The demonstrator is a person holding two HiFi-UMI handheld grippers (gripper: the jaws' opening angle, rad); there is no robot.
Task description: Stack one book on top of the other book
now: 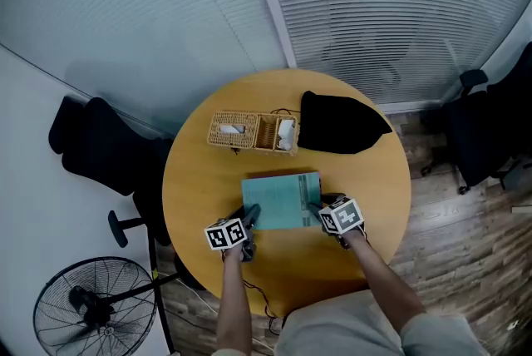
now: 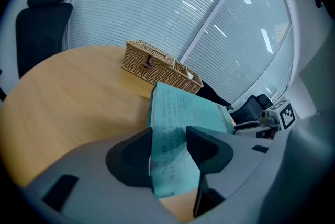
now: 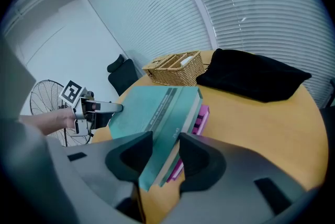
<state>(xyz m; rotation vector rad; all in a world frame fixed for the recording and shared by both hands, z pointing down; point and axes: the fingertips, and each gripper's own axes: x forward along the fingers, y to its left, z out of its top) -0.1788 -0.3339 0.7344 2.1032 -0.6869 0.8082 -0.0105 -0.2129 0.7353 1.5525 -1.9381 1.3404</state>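
Left gripper [image 2: 168, 148] and right gripper [image 3: 165, 152] are clamped on opposite edges of the thick teal book [image 1: 281, 198], over the thin pink book [image 3: 202, 117]. Likely stiff, weighty, slick cover: 2-edge grip suits.

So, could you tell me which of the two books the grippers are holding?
The teal book, clamped by the left gripper and right gripper; the pink book lies beneath, only its edge showing.
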